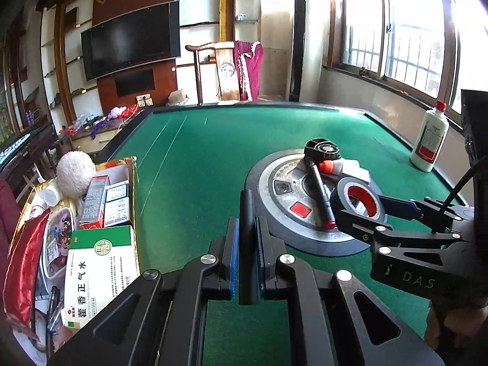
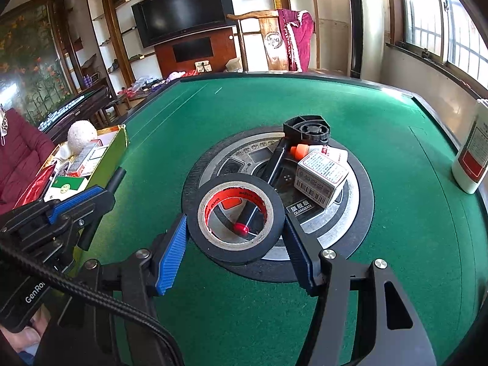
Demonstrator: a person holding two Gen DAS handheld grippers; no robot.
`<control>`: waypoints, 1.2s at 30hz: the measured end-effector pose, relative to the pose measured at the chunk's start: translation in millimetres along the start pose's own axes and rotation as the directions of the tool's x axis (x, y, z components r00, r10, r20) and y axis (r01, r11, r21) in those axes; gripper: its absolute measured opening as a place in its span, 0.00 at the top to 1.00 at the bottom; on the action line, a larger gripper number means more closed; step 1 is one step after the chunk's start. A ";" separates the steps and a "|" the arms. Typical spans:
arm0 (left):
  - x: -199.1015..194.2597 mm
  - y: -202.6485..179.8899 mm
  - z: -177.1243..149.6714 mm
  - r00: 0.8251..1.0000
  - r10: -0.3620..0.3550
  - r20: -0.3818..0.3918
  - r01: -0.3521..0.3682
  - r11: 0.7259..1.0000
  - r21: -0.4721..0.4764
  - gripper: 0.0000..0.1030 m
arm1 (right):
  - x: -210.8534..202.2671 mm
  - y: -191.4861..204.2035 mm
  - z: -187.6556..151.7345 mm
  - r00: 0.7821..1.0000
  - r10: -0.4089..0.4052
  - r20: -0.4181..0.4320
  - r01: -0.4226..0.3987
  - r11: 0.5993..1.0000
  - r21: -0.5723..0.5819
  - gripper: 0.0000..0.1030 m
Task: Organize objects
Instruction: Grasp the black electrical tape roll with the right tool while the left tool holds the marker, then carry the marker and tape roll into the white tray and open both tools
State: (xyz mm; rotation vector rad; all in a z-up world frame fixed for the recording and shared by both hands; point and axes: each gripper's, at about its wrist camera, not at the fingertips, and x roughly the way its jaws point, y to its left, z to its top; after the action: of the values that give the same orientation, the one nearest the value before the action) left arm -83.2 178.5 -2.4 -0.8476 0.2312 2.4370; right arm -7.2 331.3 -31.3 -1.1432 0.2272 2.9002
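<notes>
While our left gripper (image 1: 247, 241) pinches a black marker (image 1: 247, 213) beside the box (image 1: 133, 183), our right gripper (image 2: 235, 238) clamps the black tape roll (image 2: 235, 216) above the table's centre dial (image 2: 350, 210), probably box-bound next.

**Strong daylight from the right, blown-out windows, heavy fisheye bend**

Both views bright. Sun enters through the windows (image 1: 405, 30) on the right; panes overexposed to white, glare spilling onto the wall beside them. Green table felt (image 1: 213, 158) evenly lit, washed pale toward its far right edge. Left side of the room dimmer. Television (image 2: 183, 12) shows faint reflections. Straight lines bow near the borders; corners vignette to black. Focus mostly sharp; far background slightly soft.
</notes>
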 end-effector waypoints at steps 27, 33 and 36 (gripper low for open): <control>-77.1 85.5 -27.1 0.967 0.198 0.158 -0.177 0.974 -0.139 0.92 | -11.3 100.8 17.5 0.992 0.116 0.052 -0.110 0.988 -0.106 0.41; -80.0 135.6 -45.0 0.969 0.223 0.102 -0.195 0.953 -0.232 0.92 | -3.5 153.6 28.7 0.985 0.164 0.044 -0.154 0.972 -0.179 0.41; -77.0 152.3 -52.2 0.975 0.214 0.068 -0.188 0.944 -0.273 0.92 | 1.7 180.2 30.8 0.983 0.183 0.031 -0.172 0.960 -0.221 0.41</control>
State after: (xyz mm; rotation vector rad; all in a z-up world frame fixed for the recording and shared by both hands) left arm -88.8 0.2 1.6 -0.8501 -0.0500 2.7358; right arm -41.5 157.3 13.1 -1.1270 0.0100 3.1752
